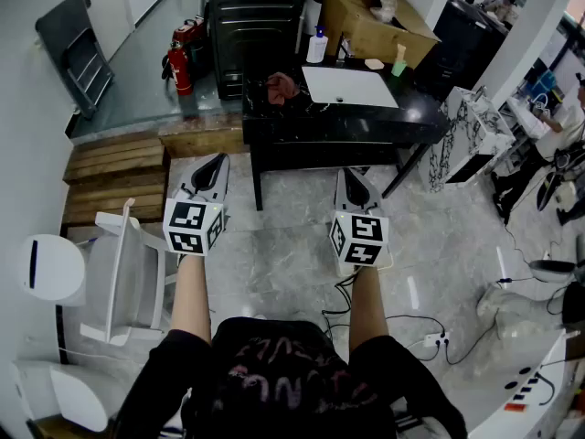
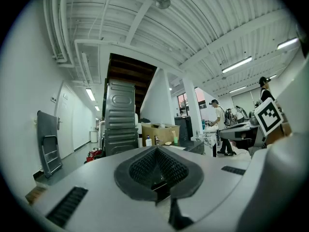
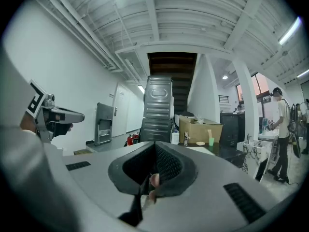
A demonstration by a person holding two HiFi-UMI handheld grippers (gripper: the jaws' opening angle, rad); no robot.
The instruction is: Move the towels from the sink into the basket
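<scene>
In the head view a reddish towel (image 1: pixel 281 87) lies bunched in the sink (image 1: pixel 260 99) at the left end of a black table (image 1: pixel 366 122). A white basket (image 1: pixel 123 263) stands on the floor at the left. My left gripper (image 1: pixel 219 159) and right gripper (image 1: pixel 347 174) are held level side by side over the floor, short of the table, both pointing at it. Each is shut with nothing between its jaws. The left gripper view shows the left gripper (image 2: pixel 157 149) with its pads pressed together. The right gripper (image 3: pixel 155 145) looks the same in its own view.
A white board (image 1: pixel 350 87), a bottle (image 1: pixel 317 46) and a green cup (image 1: pixel 399 62) sit on the table. Behind it are a cardboard box (image 1: pixel 370 16) and a dark metal cabinet (image 1: pixel 256 16). Fire extinguishers (image 1: pixel 183 58), wooden pallets (image 1: pixel 114 176), floor cables (image 1: pixel 402 323).
</scene>
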